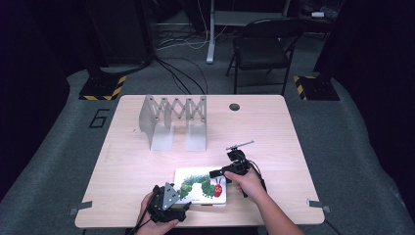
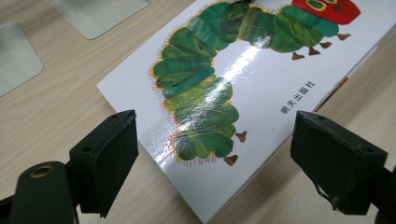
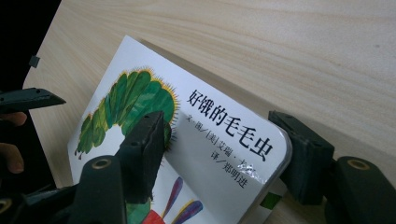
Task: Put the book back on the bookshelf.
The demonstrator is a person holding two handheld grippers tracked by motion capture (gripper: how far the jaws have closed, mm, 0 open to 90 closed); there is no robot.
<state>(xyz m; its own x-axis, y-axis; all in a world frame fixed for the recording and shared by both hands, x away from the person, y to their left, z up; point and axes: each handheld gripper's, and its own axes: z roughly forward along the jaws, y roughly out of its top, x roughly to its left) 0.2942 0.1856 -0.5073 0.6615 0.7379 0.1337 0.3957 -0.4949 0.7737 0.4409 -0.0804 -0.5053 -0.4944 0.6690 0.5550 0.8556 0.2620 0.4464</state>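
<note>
Right gripper (image 1: 219, 172): its 2 jaws pinch the far right corner of the book (image 1: 200, 185), 1 on the cover, 1 on the edge.
Left gripper (image 1: 182, 205): jaws wide apart, holding nothing, at the book's near left corner.
Book: flat on the table (image 1: 264, 127), near the front edge, between the 2 grippers.
Metal rack (image 1: 173, 121): far behind the book.

A metal expanding file rack (image 1: 175, 122) stands on the desk (image 1: 274, 132) toward 11 o'clock, with a dark round grommet hole (image 1: 234, 106) near 12. Beyond the desk, a black folding chair (image 1: 262, 49) sits at 1 o'clock.
</note>
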